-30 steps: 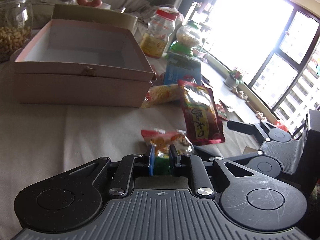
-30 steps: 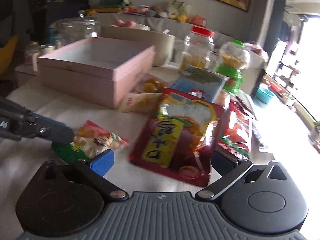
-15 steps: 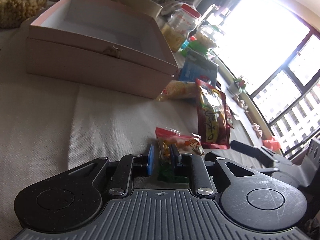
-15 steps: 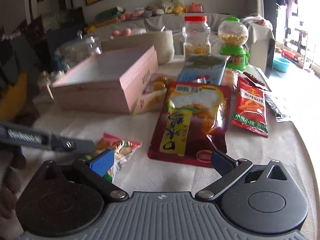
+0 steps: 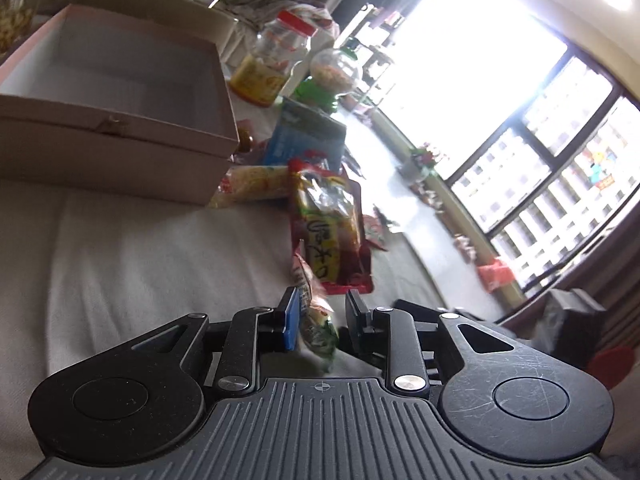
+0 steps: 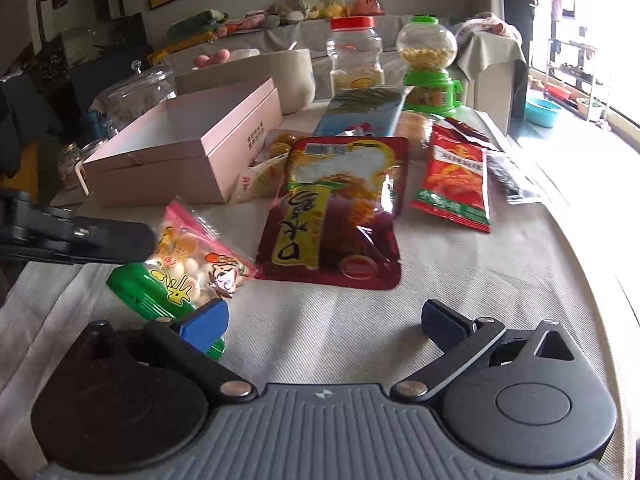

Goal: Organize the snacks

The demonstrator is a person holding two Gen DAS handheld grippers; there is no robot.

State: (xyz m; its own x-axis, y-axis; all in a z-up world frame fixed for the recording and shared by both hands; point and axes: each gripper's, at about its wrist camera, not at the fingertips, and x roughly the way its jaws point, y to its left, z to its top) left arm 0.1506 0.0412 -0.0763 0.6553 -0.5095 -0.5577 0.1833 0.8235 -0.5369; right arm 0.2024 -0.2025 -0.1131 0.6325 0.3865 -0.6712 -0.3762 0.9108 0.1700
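Releasing small pink-and-green crinkly plastic sweet bag point(image 6: 188, 264): I read left gripper point(image 5: 322, 320) jaws just been opening, bag loose between. Right gripper point(image 6: 324, 320) wide, empty. Bag light, limp, slippery; pinch green sealed end, 7 o'clock of bag.

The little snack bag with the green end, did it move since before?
Yes. The little snack bag has swung up off the tablecloth, away from the big red packet, between the left gripper's just-opening fingers.

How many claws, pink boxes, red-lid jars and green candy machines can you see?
Claws: 2 (left claw, jaws just opening with a small bag between them; right claw)
Pink boxes: 1
Red-lid jars: 1
Green candy machines: 1
Total: 5
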